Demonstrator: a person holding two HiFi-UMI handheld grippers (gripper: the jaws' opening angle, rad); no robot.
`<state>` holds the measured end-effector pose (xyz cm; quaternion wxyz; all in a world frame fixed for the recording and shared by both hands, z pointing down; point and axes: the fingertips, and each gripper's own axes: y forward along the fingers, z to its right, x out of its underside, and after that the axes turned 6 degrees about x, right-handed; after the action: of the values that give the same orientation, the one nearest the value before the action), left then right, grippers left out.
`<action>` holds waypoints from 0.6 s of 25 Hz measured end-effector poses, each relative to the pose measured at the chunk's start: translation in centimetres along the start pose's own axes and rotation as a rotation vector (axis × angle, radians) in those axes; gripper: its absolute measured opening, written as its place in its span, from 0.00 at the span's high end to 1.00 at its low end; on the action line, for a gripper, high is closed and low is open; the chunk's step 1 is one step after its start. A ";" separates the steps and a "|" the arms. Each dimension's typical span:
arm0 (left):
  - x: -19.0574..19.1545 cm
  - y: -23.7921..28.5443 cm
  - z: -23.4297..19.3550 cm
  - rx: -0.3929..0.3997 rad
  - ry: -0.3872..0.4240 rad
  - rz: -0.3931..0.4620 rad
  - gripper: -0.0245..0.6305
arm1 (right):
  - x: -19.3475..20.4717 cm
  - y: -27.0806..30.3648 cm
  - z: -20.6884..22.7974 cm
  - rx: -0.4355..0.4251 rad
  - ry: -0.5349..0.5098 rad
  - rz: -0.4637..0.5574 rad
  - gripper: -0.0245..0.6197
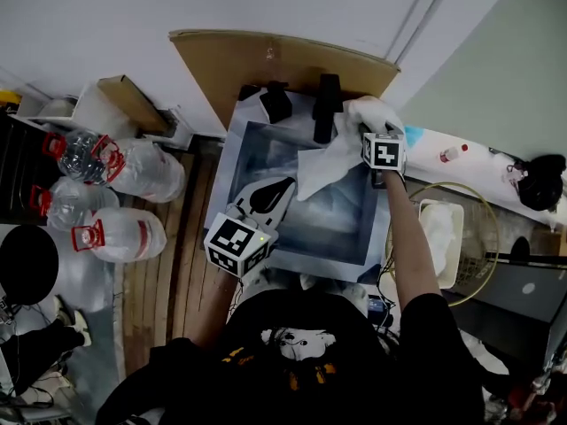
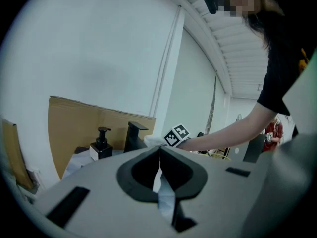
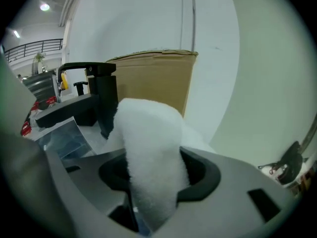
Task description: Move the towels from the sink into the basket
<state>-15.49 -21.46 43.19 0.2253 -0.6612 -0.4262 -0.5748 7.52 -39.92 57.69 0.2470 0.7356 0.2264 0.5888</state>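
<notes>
Right gripper (image 3: 153, 162) clamping white towel (image 3: 146, 133), left gripper (image 2: 159, 151) closed, over sink (image 1: 266, 151)

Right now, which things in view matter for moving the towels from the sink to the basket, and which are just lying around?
Job:
towel
sink
basket
right gripper, clamped on the towel

Lying about:
water bottles
soap dispenser
cardboard sheet

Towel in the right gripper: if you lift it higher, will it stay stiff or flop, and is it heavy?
Probably floppy: the towel drapes in loose folds from the right gripper above the sink. Likely light, since one pinch holds it all up. Its fluffy pile bulges around the jaws, so it should squash easily and hardly slip.
</notes>
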 end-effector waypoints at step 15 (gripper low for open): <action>-1.2 3.6 3.9 0.113 0.033 0.009 0.95 | -5.8 -13.0 3.6 0.053 0.079 0.394 0.78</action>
<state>-10.25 -20.69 41.79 0.2719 -0.6398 -0.4514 -0.5595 9.36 -33.81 44.47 0.0984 0.7483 0.1030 0.6479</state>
